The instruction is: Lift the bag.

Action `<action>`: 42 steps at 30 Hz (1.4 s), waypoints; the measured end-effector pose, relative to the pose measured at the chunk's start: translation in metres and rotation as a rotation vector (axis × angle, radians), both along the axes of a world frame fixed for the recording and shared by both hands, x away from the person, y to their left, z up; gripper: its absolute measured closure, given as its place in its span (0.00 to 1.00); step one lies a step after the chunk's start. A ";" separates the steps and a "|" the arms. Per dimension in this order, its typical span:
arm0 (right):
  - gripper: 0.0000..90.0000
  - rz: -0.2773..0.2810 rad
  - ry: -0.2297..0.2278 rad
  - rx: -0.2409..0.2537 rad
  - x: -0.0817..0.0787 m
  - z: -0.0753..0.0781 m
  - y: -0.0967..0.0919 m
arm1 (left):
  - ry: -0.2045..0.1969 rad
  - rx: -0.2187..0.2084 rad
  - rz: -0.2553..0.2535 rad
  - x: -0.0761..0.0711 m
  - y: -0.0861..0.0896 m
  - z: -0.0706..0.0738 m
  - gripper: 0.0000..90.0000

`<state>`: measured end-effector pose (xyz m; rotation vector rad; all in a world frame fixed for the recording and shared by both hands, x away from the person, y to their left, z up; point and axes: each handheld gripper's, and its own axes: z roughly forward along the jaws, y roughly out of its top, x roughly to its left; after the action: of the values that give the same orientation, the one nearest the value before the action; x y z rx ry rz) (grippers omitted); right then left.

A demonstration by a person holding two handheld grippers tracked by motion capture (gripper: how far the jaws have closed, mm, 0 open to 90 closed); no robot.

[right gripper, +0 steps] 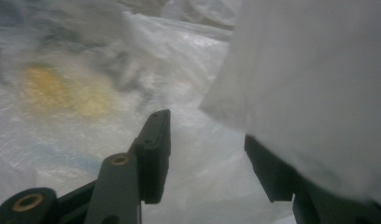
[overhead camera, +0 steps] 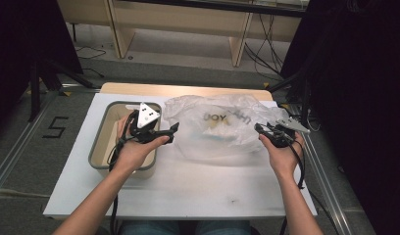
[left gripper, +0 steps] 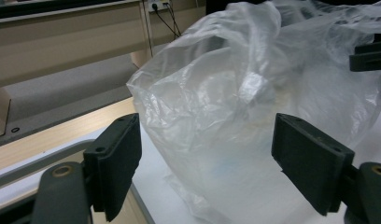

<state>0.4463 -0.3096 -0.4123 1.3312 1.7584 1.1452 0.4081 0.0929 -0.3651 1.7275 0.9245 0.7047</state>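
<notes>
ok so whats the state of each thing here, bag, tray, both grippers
plastic bag: crumpled, lying on the table, something yellowish blurred inside
tray: upright on the table, left of the bag
left gripper: jaws open, at the bag's left edge
right gripper: jaws open, plastic draped over one jaw

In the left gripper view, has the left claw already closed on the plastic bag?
No. The left claw stands wide open, the plastic bag just ahead, untouched by its pads.
</notes>
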 end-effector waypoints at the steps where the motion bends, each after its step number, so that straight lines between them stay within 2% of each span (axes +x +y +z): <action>1: 0.57 0.002 -0.002 -0.001 0.000 0.000 0.001 | -0.002 0.005 -0.002 0.000 -0.001 0.000 0.26; 8: 0.50 0.027 -0.003 0.002 -0.007 0.002 0.000 | 0.013 0.028 0.005 0.003 -0.004 -0.007 0.26; 13: 0.45 0.070 -0.014 0.011 -0.016 0.006 0.000 | 0.022 0.040 -0.002 0.001 -0.006 -0.010 0.26; 18: 0.41 0.101 -0.002 -0.006 -0.026 0.009 -0.004 | 0.027 0.049 -0.013 -0.001 -0.009 -0.013 0.26; 28: 0.40 0.147 0.022 -0.002 -0.036 0.007 -0.009 | 0.030 0.064 -0.019 -0.005 -0.009 -0.018 0.26; 35: 0.38 0.182 0.014 0.003 -0.047 0.006 -0.010 | 0.031 0.070 -0.022 -0.010 -0.005 -0.021 0.26; 42: 0.38 0.192 0.030 0.002 -0.060 0.004 -0.016 | 0.037 0.080 -0.026 -0.015 -0.002 -0.024 0.26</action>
<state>0.3860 -0.3261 -0.4082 1.2067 1.9412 1.2348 0.3936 0.0906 -0.3891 1.8255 0.9079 0.7033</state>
